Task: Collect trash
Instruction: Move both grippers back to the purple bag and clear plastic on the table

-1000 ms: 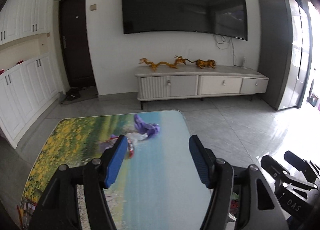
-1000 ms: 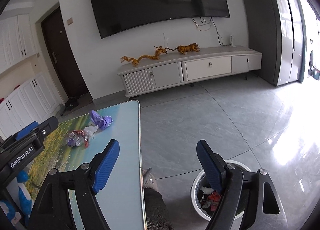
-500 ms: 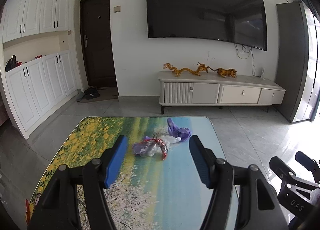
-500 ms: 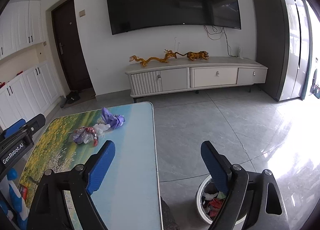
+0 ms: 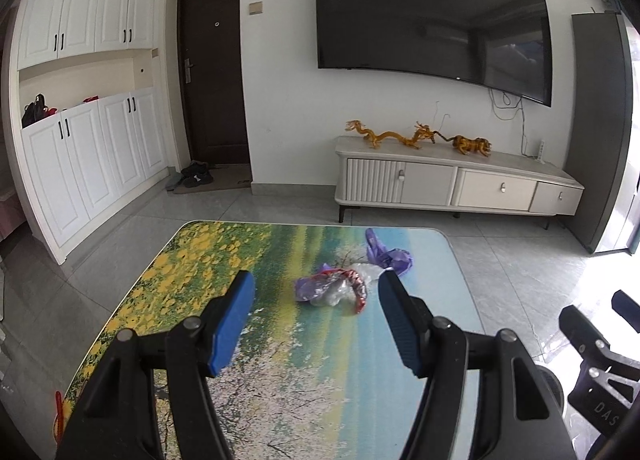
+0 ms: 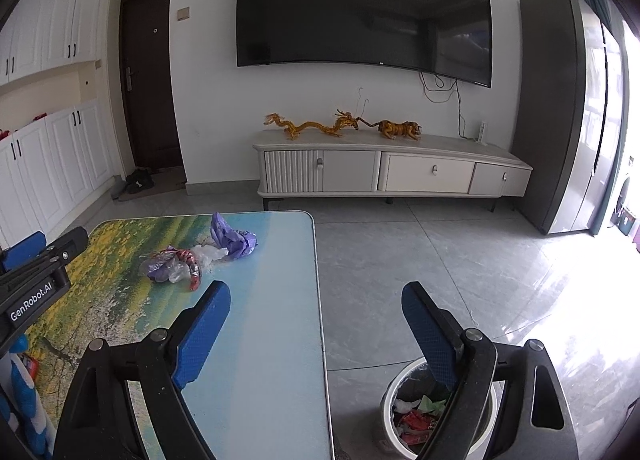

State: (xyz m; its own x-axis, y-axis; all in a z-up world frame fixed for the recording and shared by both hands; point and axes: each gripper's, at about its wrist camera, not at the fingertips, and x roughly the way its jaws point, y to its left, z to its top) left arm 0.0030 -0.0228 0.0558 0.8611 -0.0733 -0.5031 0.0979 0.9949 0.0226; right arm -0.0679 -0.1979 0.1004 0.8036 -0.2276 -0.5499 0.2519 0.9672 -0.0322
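Observation:
A pile of crumpled wrappers [image 5: 334, 287] in clear, purple and red plastic lies on the far half of the landscape-print table [image 5: 280, 360]. A crumpled purple wrapper [image 5: 387, 255] lies just behind it. Both show in the right wrist view: the pile [image 6: 174, 266] and the purple wrapper [image 6: 234, 238]. My left gripper [image 5: 316, 320] is open and empty above the table, short of the pile. My right gripper [image 6: 316, 332] is open and empty over the table's right edge. A white trash bin [image 6: 432, 408] with trash inside stands on the floor below it.
A white TV cabinet [image 6: 392, 169] with golden dragon figures stands against the far wall under a large TV. White cupboards [image 5: 80, 155] line the left wall. A dark tall cabinet [image 6: 556, 115] stands at the right. Grey tiled floor surrounds the table.
Both grippers have tilted up and swung, bringing the wrappers to the centre between the left fingers. The bin shows more fully under the right gripper. Both stay open.

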